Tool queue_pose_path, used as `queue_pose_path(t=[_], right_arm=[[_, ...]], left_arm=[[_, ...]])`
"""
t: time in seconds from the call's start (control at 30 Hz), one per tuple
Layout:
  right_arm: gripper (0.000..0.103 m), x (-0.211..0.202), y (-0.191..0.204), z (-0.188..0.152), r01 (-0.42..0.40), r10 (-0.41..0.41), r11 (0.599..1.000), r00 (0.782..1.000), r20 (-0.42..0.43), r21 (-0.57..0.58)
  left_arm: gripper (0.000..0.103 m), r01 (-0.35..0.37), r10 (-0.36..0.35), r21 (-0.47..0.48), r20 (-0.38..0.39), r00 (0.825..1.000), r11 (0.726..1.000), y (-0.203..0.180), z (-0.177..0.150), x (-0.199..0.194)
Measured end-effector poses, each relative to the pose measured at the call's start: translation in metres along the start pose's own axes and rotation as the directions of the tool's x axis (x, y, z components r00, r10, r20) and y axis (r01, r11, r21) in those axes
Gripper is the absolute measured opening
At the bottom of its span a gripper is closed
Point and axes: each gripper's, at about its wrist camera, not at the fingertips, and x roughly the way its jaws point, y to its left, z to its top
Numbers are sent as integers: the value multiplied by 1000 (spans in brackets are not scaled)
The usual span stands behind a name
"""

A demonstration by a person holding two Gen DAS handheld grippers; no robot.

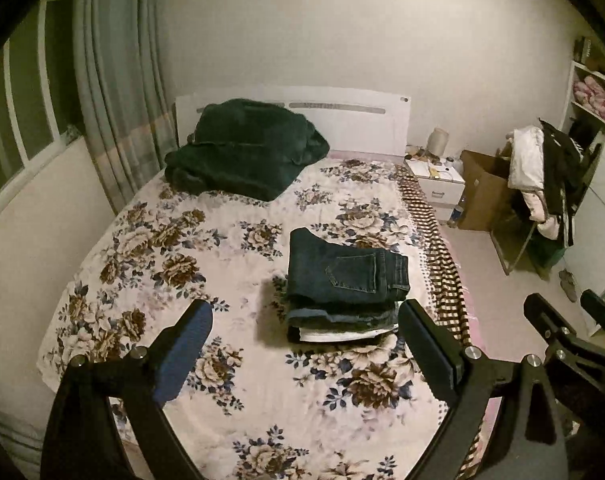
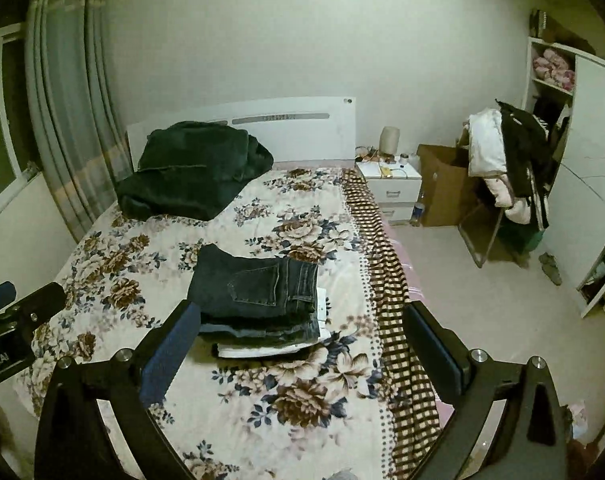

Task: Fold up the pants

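The folded jeans [image 1: 344, 270] top a stack of folded pants at the frame's centre-right on the floral bedspread [image 1: 174, 264]. Left gripper [image 1: 306, 354] and right gripper [image 2: 302, 350] hover above, jaws apart, empty. Any next grasp should pinch flat edges, sparing the stack.

The room had plain white walls [image 1: 302, 32] and a pale floor [image 2: 482, 280]. A bed [image 1: 230, 240] with a flowered cover stood against a white headboard [image 1: 362, 120]. A grey curtain [image 1: 114, 80] hung beside the window [image 1: 18, 112], and a white nightstand [image 2: 390, 180] stood near a cardboard box [image 2: 442, 184].
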Motion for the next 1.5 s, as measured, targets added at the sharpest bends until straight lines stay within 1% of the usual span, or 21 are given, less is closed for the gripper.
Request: queue_pose_path(t=[0.13,0.17,0.23,0.33,0.5,0.7,0.83,1.1,1.5], right_arm=[[103,-42,5,-11,17,-17,1000,1000,23,-1],[103,-53,8,-14,21,-21,1000,999,28,0],[103,-70,10,-20,28,-28,1000,999,33,5],[103,-84,16,-25,36,-37,999,999,37,12],[103,-107,21,-34,31,-32,999,998,48,26],[103,-114,25,-32,11,-11,1000,999,45,-2],[103,-110,24,-29,8,-7,1000,999,41,-23],[103,-104,20,-33,9,-9,1000,1000,28,-18],[103,-101,20,-37,-13,13,1000,1000,16,-14]], left_arm=[[95,21,-21,9,5,1000,1000,4,-13,-18],[99,28,-28,12,0,1000,1000,5,-17,-22],[102,41,-41,15,-9,999,999,7,-22,-27],[102,43,-43,19,0,999,999,11,-27,-37],[102,25,-24,24,-9,1000,999,11,-33,-45],[102,-7,7,6,-9,1000,1000,10,-37,-50],[102,-8,8,-3,-12,1000,1000,10,-40,-53],[103,-28,28,-15,-27,999,999,11,-43,-53],[103,-40,40,-7,-15,999,999,9,-45,-58]])
